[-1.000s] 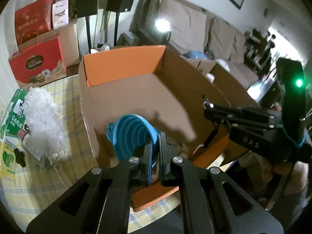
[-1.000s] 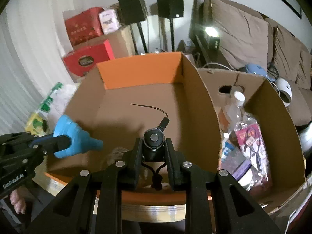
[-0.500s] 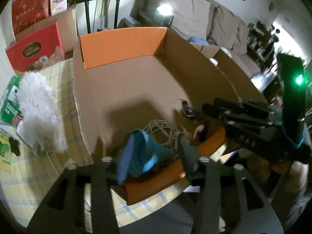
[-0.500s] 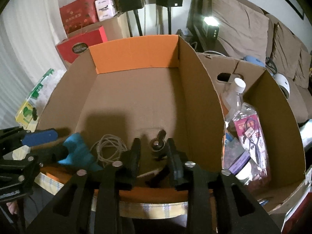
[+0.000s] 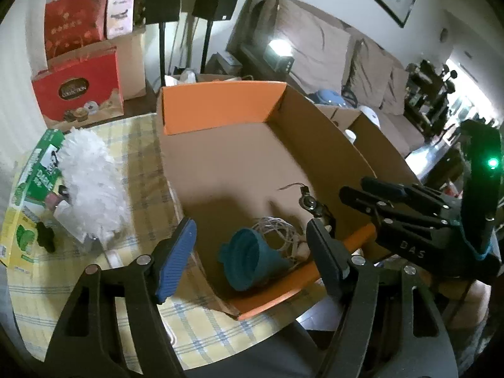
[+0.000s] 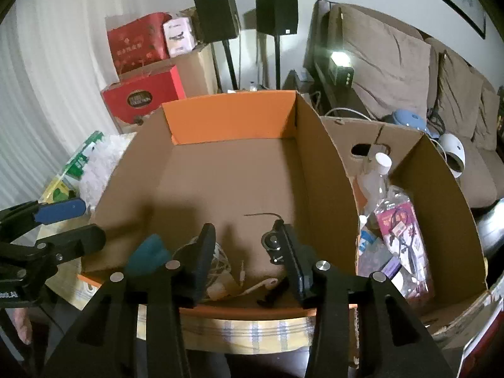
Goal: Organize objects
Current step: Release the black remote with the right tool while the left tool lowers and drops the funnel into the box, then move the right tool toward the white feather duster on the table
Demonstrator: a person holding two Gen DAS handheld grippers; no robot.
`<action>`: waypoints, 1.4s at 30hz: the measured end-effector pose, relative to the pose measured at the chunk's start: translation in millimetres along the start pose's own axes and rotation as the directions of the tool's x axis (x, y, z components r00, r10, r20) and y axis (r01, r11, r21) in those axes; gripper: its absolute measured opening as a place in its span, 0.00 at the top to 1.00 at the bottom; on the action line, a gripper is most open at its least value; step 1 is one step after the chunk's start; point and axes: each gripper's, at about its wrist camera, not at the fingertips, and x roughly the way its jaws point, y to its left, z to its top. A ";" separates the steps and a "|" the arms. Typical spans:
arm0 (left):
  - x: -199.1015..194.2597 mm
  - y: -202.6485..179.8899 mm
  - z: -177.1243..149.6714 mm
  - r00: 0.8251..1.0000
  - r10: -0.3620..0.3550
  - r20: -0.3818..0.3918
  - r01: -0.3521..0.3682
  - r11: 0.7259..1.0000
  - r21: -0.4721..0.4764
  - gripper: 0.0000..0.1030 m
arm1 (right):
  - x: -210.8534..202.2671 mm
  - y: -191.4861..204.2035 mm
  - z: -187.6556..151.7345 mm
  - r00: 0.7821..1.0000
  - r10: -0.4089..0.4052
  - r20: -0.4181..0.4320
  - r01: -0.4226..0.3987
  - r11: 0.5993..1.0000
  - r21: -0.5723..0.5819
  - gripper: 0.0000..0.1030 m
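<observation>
Yellow plaid tablecloth [image 5: 141, 163] under cardboard box [image 5: 220, 110], seemingly.

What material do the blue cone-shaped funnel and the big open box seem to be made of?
The blue cone-shaped funnel looks like soft silicone or rubber: matte surface, stepped rings as on a collapsible type, though rigid plastic is possible. The big open box looks like corrugated cardboard: dull brown walls with folded flaps, and a smooth orange coating on the flaps' faces.

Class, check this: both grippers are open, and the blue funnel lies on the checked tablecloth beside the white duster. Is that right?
Not quite. The blue funnel lies inside the cardboard box, as the left wrist view shows. Both the left gripper and right gripper are open.
</observation>
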 end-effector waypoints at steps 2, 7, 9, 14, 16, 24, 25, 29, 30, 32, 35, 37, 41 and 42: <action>-4.2 2.3 0.2 1.000 0.010 0.014 -0.010 1.000 -0.003 0.26 | -3.1 2.0 1.2 1.000 -0.002 0.009 0.002 1.000 0.004 0.51; -12.3 8.1 1.5 0.998 0.050 0.042 -0.051 0.999 0.000 0.19 | -10.1 6.3 2.5 1.000 0.009 0.030 -0.009 1.000 0.010 0.30; -16.5 12.0 1.1 0.997 0.054 0.056 -0.054 0.999 -0.010 0.13 | -13.5 9.4 3.3 0.999 0.012 0.039 -0.012 1.000 0.007 0.24; -25.2 22.0 0.2 0.992 0.096 0.083 -0.094 0.995 -0.028 0.01 | -20.2 18.1 7.7 0.998 0.026 0.062 -0.027 1.000 0.002 0.09; -27.8 24.9 -1.3 0.989 0.118 0.087 -0.117 0.993 -0.023 0.00 | -22.9 22.1 9.9 0.997 0.032 0.069 -0.031 0.999 -0.006 0.03; -41.7 49.1 -6.7 0.979 0.178 0.104 -0.172 0.983 -0.059 0.00 | -32.1 39.2 13.5 0.995 0.043 0.093 -0.040 0.999 -0.034 0.00; -44.1 51.6 -8.0 0.977 0.184 0.109 -0.178 0.982 -0.062 0.00 | -32.8 42.6 13.8 0.995 0.042 0.094 -0.038 0.998 -0.040 0.00; -55.4 63.5 -11.3 0.974 0.192 0.122 -0.183 0.980 -0.083 0.00 | -34.6 55.8 15.2 0.994 0.051 0.097 -0.046 0.997 -0.058 0.00; -57.7 65.8 -11.9 0.973 0.195 0.125 -0.186 0.979 -0.085 0.00 | -35.0 58.7 15.4 0.994 0.054 0.099 -0.048 0.997 -0.060 0.00; -61.9 70.1 -13.6 0.971 0.202 0.128 -0.191 0.977 -0.090 0.00 | -36.3 66.1 16.5 0.993 0.060 0.102 -0.053 0.996 -0.067 0.00; -67.9 76.8 -15.8 0.970 0.205 0.131 -0.193 0.976 -0.099 0.00 | -38.4 76.7 17.9 0.992 0.060 0.110 -0.052 0.996 -0.077 0.00; -72.6 81.4 -16.6 0.970 0.202 0.136 -0.188 0.976 -0.107 0.00 | -39.0 83.8 19.2 0.992 0.060 0.112 -0.050 0.995 -0.083 0.00; -84.3 92.4 -19.1 0.964 0.218 0.151 -0.199 0.971 -0.131 0.00 | -39.2 94.2 20.7 0.991 0.071 0.115 -0.062 0.995 -0.085 0.00; -86.5 95.2 -19.3 0.962 0.225 0.152 -0.205 0.969 -0.136 0.00 | -39.3 97.5 21.0 0.991 0.073 0.116 -0.064 0.994 -0.084 0.00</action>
